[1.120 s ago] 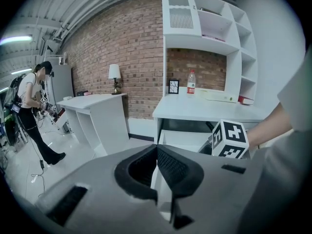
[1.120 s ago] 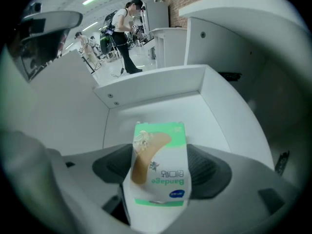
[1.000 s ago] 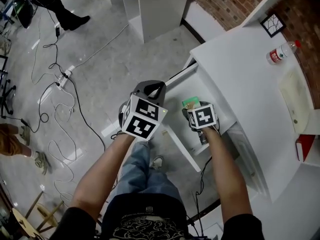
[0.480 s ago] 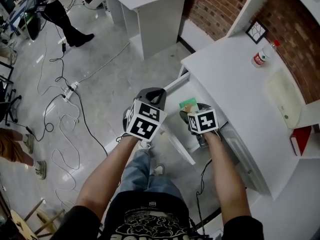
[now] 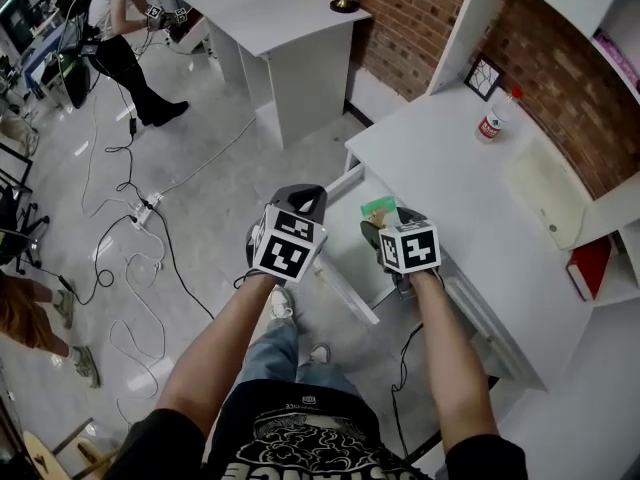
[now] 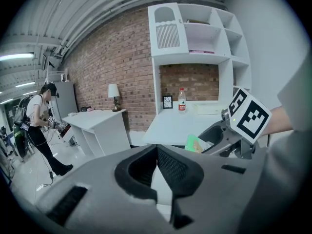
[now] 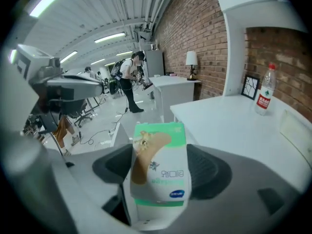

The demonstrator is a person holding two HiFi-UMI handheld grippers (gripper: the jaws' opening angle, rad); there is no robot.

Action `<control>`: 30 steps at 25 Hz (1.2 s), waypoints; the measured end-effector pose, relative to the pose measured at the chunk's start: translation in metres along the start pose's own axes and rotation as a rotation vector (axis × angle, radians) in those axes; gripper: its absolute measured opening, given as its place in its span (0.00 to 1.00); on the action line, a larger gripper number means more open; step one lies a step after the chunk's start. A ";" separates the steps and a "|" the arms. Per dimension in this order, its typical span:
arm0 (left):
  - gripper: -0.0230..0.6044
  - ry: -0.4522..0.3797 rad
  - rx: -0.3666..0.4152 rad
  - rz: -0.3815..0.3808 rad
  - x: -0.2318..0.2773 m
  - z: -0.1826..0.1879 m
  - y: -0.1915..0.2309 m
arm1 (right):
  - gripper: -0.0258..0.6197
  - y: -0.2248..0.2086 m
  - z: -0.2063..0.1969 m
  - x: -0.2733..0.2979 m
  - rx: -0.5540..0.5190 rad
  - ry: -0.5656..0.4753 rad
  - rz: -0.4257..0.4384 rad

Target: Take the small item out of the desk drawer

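A small green and white box (image 7: 158, 172) stands between the jaws of my right gripper (image 7: 161, 165), and the pads press on its sides. In the head view the right gripper (image 5: 382, 220) holds the box (image 5: 378, 207) above the open white drawer (image 5: 345, 253), at the front edge of the white desk (image 5: 440, 158). From the left gripper view the box (image 6: 196, 143) shows past my left gripper (image 6: 156, 151), whose jaws meet with nothing between them. That left gripper (image 5: 300, 198) hangs over the floor, left of the drawer.
On the desk stand a water bottle (image 5: 489, 124), a small picture frame (image 5: 484, 76) and a pale flat tray (image 5: 545, 190). A red book (image 5: 590, 266) lies on a lower shelf. A second white desk (image 5: 275, 13) stands behind. Cables and a power strip (image 5: 140, 213) lie on the floor, where a person (image 5: 112, 28) stands.
The head view has tilted up and shows more of the room. Both grippers stay in nearly the same place over the drawer, the box still in the right one.
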State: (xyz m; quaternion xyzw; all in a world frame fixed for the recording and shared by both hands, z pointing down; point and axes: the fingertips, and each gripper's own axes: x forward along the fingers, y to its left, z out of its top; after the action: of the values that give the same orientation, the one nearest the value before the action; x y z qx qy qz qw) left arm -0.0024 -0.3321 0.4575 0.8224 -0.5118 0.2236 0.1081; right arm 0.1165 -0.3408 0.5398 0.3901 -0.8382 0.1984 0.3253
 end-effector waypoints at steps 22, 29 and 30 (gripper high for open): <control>0.05 -0.095 0.083 -0.093 -0.048 0.072 -0.019 | 0.58 -0.021 0.087 -0.166 0.147 -0.371 -0.246; 0.05 -0.133 0.114 -0.156 -0.065 0.077 -0.021 | 0.58 -0.002 0.090 -0.205 0.180 -0.457 -0.356; 0.05 -0.137 0.118 -0.168 -0.068 0.076 -0.022 | 0.58 0.002 0.088 -0.210 0.187 -0.468 -0.371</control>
State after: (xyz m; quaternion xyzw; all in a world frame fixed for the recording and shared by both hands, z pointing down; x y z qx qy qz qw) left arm 0.0108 -0.2995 0.3591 0.8806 -0.4335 0.1867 0.0425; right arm 0.1818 -0.2807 0.3295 0.5997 -0.7830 0.1167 0.1170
